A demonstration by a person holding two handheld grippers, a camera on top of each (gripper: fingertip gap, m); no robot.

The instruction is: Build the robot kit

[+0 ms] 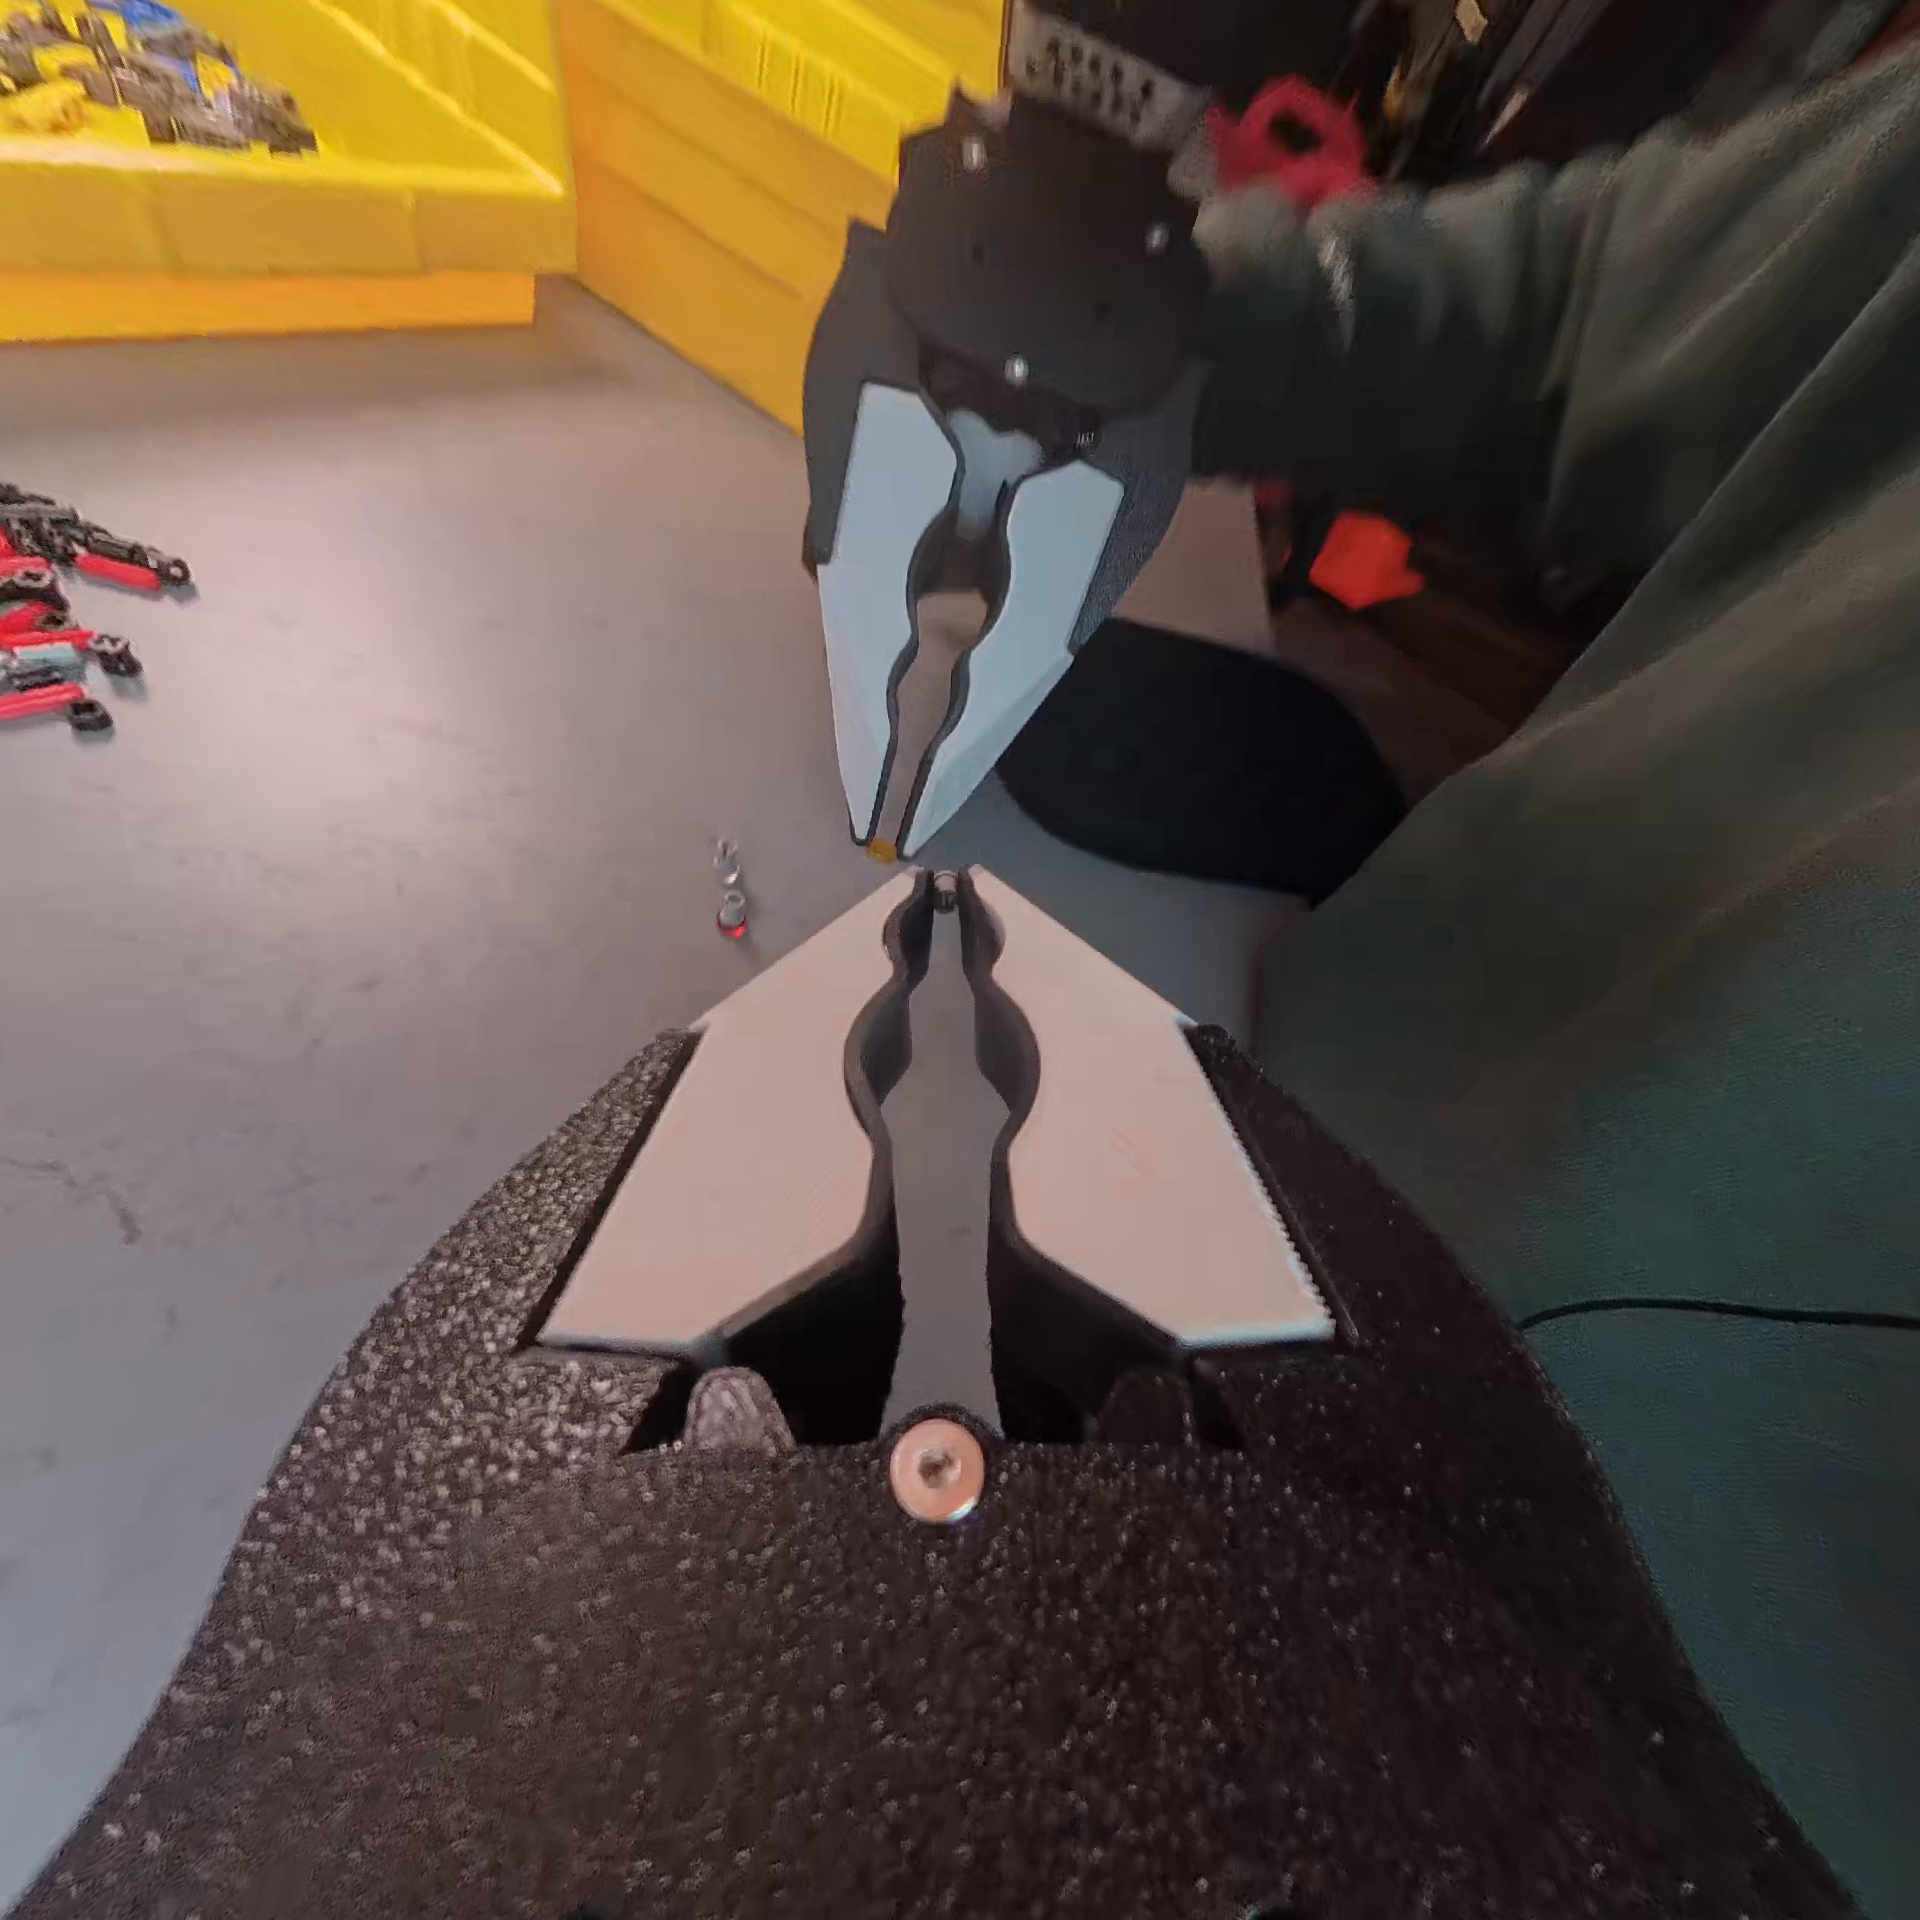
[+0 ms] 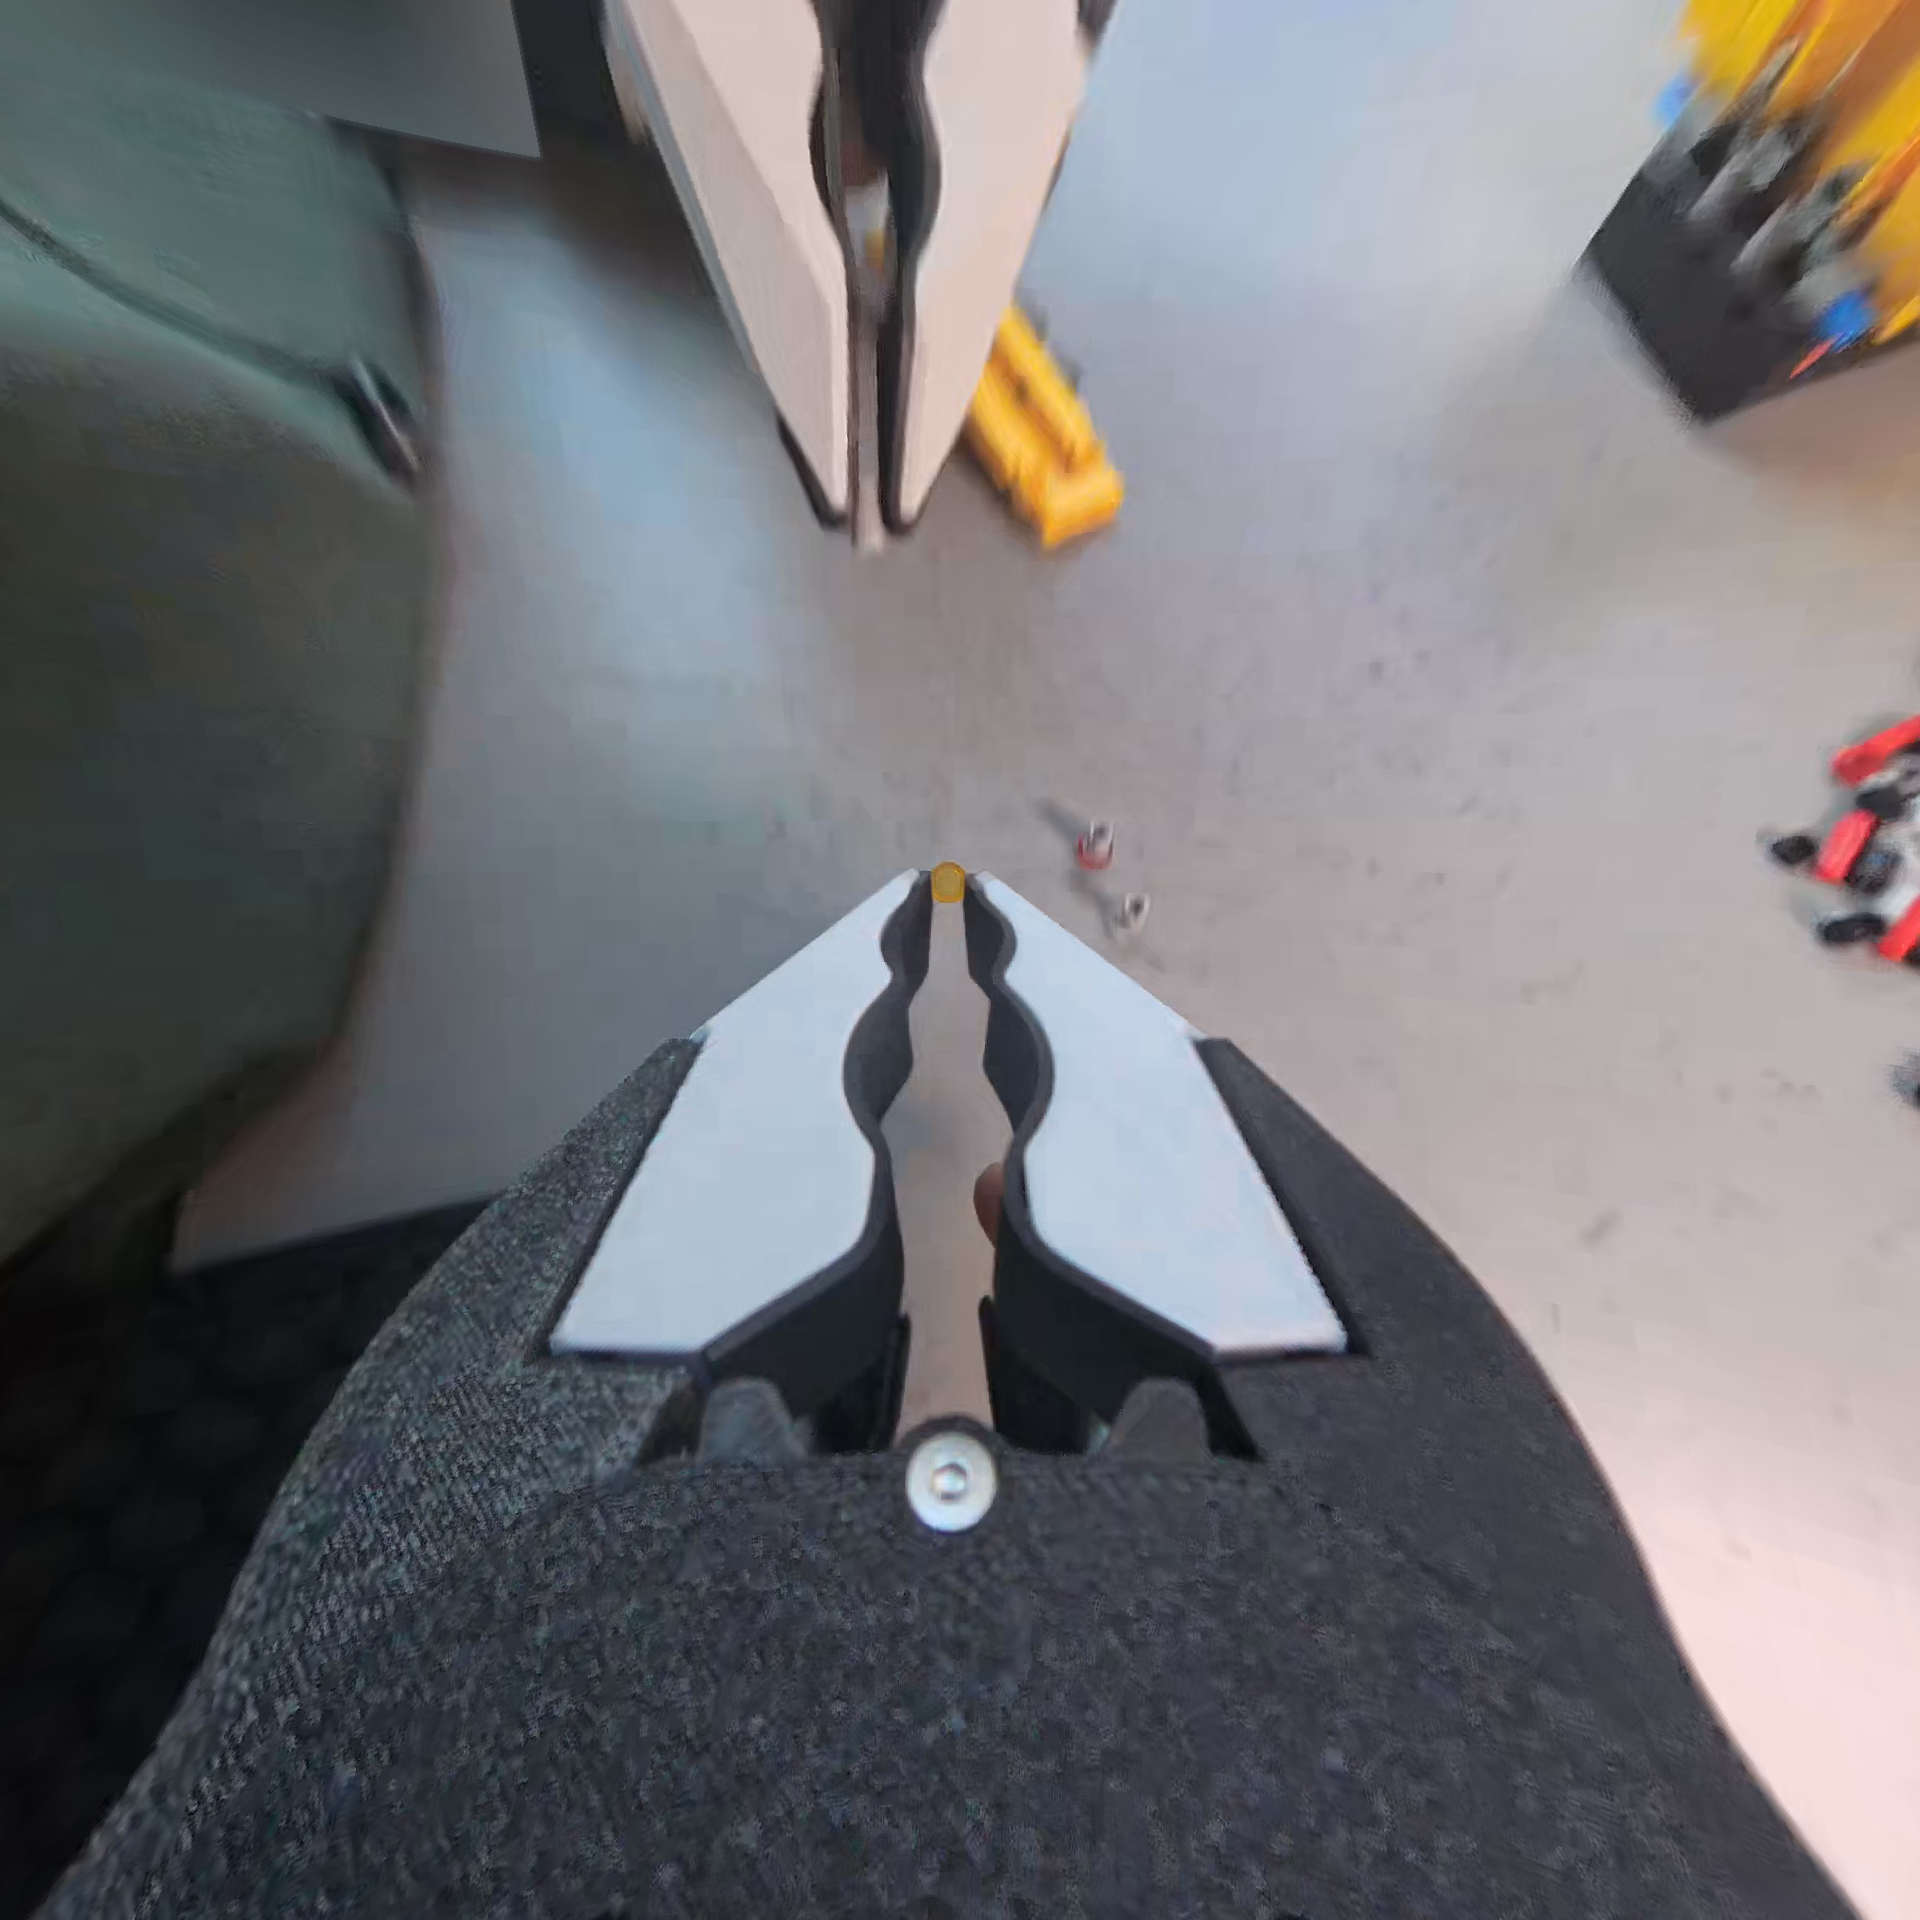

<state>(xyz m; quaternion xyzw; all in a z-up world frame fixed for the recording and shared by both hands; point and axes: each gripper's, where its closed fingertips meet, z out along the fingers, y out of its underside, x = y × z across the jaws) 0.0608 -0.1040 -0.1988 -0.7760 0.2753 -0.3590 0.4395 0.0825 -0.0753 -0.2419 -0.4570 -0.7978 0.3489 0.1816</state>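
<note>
Left gripper (image 1: 943,883) is nearly closed, tips pinching a tiny dark piece (image 1: 943,891) w/ a round hole, prob. a small building-toy connector; only its end shows btwn the tips. Right gripper (image 2: 947,883) likewise pinched down, on a small orange peg (image 2: 947,883) that pokes just past the fingertips; same peg shows in the left wrist view at the tip of the far gripper (image 1: 881,850). The 2 grippers meet almost nose to nose over the grey table (image 1: 416,831), orange peg just above and slightly left of the dark piece, close but not touching as far as I can tell. Handling, as a guess: both bits look like hard plastic, v. light, stiff, smooth, so apt to twist or pop out of a tip pinch if squeezed off-centre; best held across the middle, leaving the mating end free. Nearby on the table: 2 small silver-and-red bits (image 1: 730,883) just left of the tips, a scatter of red and black parts (image 1: 62,613) further left, a yellow ribbed piece (image 2: 1039,436) beyond the left gripper in the right wrist view, yellow bins (image 1: 312,208) at the back w/ mixed parts. Dark green sleeve (image 1: 1558,332) carries the right gripper; views motion-blurred, so fine detail unclear.
</note>
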